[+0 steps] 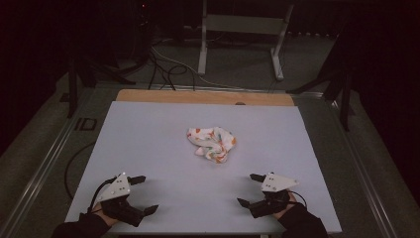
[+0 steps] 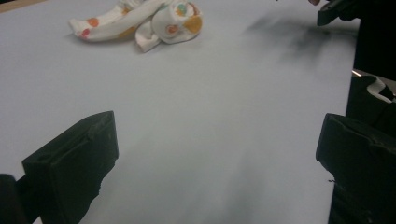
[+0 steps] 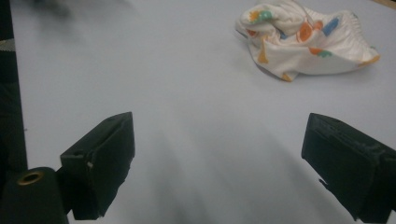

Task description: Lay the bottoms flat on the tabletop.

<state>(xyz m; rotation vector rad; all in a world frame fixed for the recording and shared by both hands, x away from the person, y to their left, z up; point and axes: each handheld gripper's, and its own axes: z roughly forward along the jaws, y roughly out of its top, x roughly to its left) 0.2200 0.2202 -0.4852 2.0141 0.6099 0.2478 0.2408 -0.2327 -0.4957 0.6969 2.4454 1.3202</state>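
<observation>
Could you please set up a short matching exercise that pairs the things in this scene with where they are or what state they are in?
Things:
1. cloth
2. left gripper
3. right gripper
4. wooden edge

Descriptions:
A. open, at the near right of the table
B. crumpled, white with coloured spots, near the middle of the sheet
C. bare strip along the far side, beyond the pale sheet
D. open, at the near left of the table

Pairs: 1-B, 2-D, 3-A, 4-C
</observation>
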